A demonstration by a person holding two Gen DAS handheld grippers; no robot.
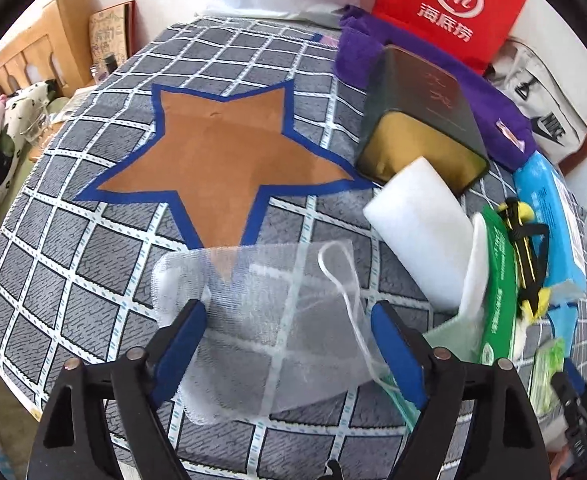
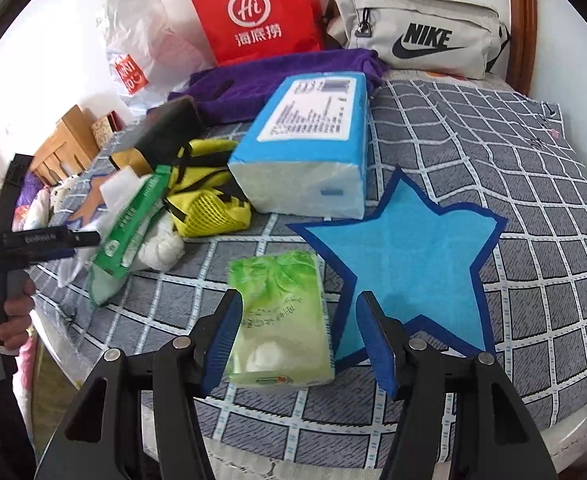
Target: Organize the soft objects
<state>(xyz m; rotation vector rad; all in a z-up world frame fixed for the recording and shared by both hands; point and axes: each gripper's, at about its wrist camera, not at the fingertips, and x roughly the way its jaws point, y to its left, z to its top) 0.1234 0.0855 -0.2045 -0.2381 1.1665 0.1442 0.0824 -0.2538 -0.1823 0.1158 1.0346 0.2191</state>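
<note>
While the left gripper (image 1: 289, 312) hangs low at the bottom centre of its frame, its blue fingers (image 1: 185, 344) stand apart over a sheer mesh bag (image 1: 261, 320) that lies flat on the grey checked bedspread (image 1: 73, 264), the bag spreading past both pads. Above it, mid-frame, an orange star patch (image 1: 225, 152) lies bare, with open cloth to the left as far as the bed's edge. At right, a white foam block (image 1: 417, 232), green wipes pack (image 1: 497, 292) and dark tin (image 1: 421, 116) crowd together. Seen from the right wrist, the right gripper (image 2: 297, 320) is likewise spread wide, its fingers bracketing a green tissue pack (image 2: 281, 316) at lower centre; whether either pad touches cannot be told. Beside it lies a blue star patch (image 2: 409, 252), unoccupied. The person's hand (image 2: 9, 308) on the other tool is cut off at the left edge.
</note>
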